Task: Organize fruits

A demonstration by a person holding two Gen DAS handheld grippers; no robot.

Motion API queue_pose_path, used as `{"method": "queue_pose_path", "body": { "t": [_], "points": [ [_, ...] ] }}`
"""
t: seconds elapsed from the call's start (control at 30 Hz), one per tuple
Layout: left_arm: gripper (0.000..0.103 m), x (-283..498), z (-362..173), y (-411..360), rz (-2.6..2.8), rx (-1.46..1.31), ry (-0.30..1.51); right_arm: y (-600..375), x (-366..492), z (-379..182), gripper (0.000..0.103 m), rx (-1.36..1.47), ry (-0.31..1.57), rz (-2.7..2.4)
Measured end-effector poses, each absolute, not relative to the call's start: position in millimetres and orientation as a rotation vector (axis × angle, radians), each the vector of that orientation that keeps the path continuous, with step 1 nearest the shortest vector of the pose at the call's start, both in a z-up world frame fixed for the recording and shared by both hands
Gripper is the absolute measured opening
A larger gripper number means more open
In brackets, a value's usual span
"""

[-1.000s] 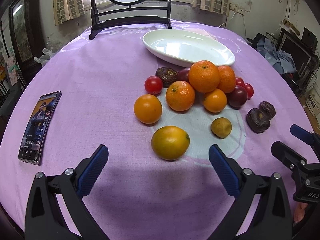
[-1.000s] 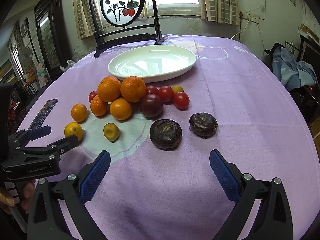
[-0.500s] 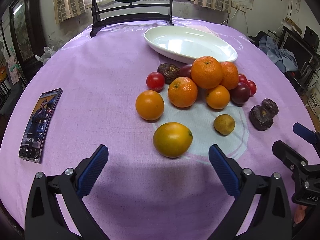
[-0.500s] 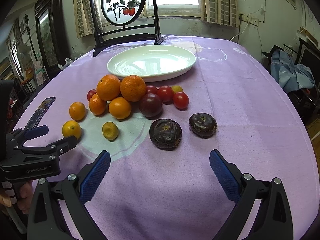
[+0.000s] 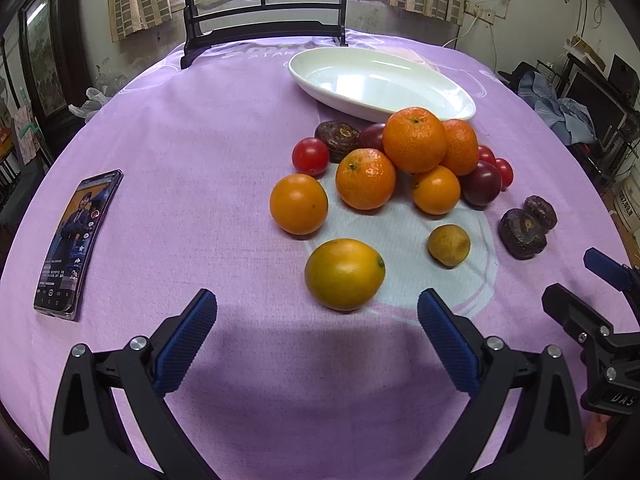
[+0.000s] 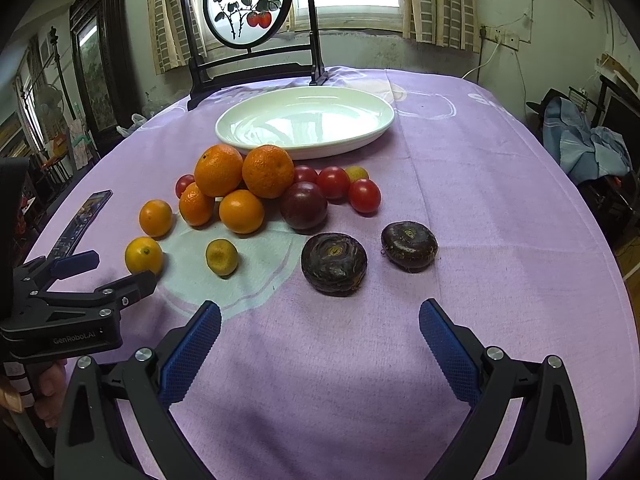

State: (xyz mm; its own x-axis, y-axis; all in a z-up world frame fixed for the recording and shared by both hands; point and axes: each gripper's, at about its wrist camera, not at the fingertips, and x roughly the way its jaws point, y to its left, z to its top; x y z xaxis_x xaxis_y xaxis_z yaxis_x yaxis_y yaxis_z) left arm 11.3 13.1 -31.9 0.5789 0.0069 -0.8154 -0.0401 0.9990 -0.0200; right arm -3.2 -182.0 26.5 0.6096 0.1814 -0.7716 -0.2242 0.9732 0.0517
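Note:
A heap of oranges point(image 5: 414, 144) point(image 6: 218, 170), red tomatoes point(image 5: 310, 156) point(image 6: 364, 196), dark plums point(image 6: 304, 205) and dark water chestnuts point(image 6: 334, 263) lies on the purple tablecloth in front of an empty white oval plate point(image 5: 448, 108) point(image 6: 376, 132). My left gripper point(image 5: 318, 318) is open and empty, just short of a yellow-orange fruit point(image 5: 344, 274). My right gripper point(image 6: 320, 324) is open and empty, just short of the nearest water chestnut. A small yellow-green fruit point(image 5: 448, 245) point(image 6: 221, 257) lies apart.
A phone point(image 5: 76, 240) lies on the cloth at the left. A round painted screen on a black stand point(image 6: 248, 4) stands behind the plate. The right gripper point(image 5: 596, 320) shows at the left wrist view's right edge; the left gripper point(image 6: 80, 292) shows at the right wrist view's left.
Both grippers have drifted slightly forward toward the fruit. The jaws stay open. No fruit has moved.

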Motion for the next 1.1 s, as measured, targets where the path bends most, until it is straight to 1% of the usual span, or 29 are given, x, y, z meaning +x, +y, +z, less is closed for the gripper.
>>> {"method": "queue_pose_path", "body": {
  "t": [0.9, 0.93, 0.97, 1.0, 1.03, 1.1],
  "points": [
    [0.098, 14.5, -36.3, 11.4, 0.013, -0.038, 0.969, -181.6, -4.0, 21.4, 0.100, -0.043, 0.894, 0.243],
    [0.097, 15.3, -37.4, 11.7, 0.011, -0.040, 0.972, -182.0, -4.2, 20.2, 0.100, -0.040, 0.894, 0.245],
    [0.087, 16.2, -38.4, 12.2, 0.011, -0.038, 0.975, -182.4, -4.2, 18.7, 0.100, -0.036, 0.897, 0.248],
    [0.075, 18.2, -40.5, 12.3, 0.005, -0.039, 0.987, -182.9, -4.2, 17.1, 0.100, -0.032, 0.901, 0.250],
    [0.072, 19.9, -42.9, 12.9, -0.002, -0.046, 1.004, -183.8, -3.9, 16.0, 0.100, -0.029, 0.905, 0.252],
    [0.067, 22.5, -43.0, 12.7, 0.003, -0.047, 1.004, -185.2, -3.4, 14.2, 0.100, -0.025, 0.910, 0.257]
  ]
}}
